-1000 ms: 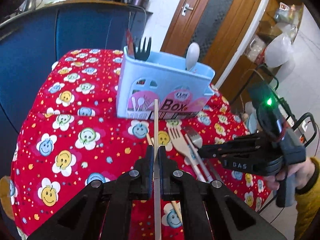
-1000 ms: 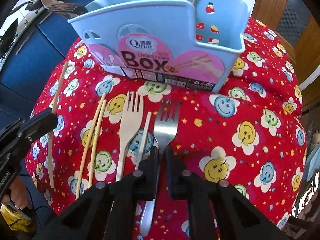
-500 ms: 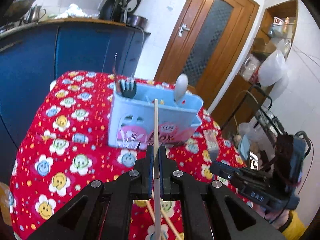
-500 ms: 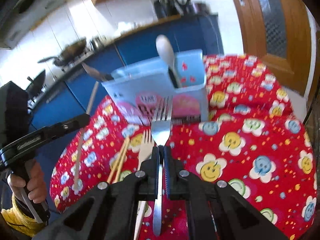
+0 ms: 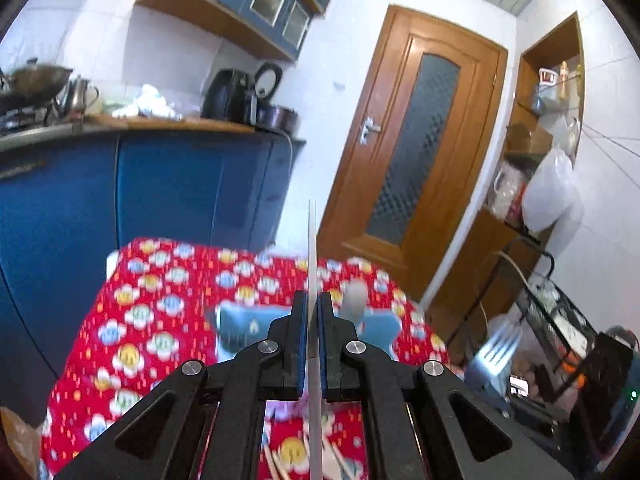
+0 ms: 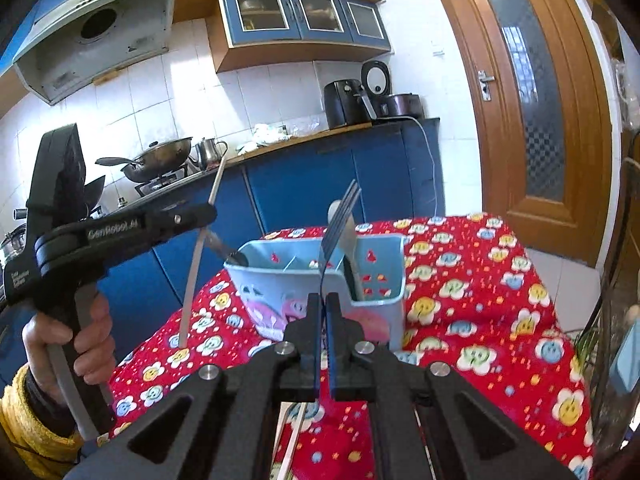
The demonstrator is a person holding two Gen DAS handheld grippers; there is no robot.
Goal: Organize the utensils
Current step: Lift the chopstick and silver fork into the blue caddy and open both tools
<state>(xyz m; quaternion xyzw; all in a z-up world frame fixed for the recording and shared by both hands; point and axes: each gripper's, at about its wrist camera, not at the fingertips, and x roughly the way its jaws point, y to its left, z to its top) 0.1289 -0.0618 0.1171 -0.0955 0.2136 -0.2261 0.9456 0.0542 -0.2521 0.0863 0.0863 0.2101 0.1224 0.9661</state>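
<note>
Both utensils now lifted off the tablecloth (image 6: 500, 300): left gripper (image 5: 313, 312) clamps a chopstick (image 5: 312, 248), right gripper (image 6: 323, 312) clamps a metal fork (image 6: 336, 236), ready for the utensil box (image 6: 376, 280).

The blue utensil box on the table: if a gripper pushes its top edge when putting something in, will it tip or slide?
The utensil box looks like thin plastic, so probably light. It stands tall on a soft-looking tablecloth, so a push near the rim might tip it rather than slide it. The spoon standing in one end compartment may add slight weight there.
</note>
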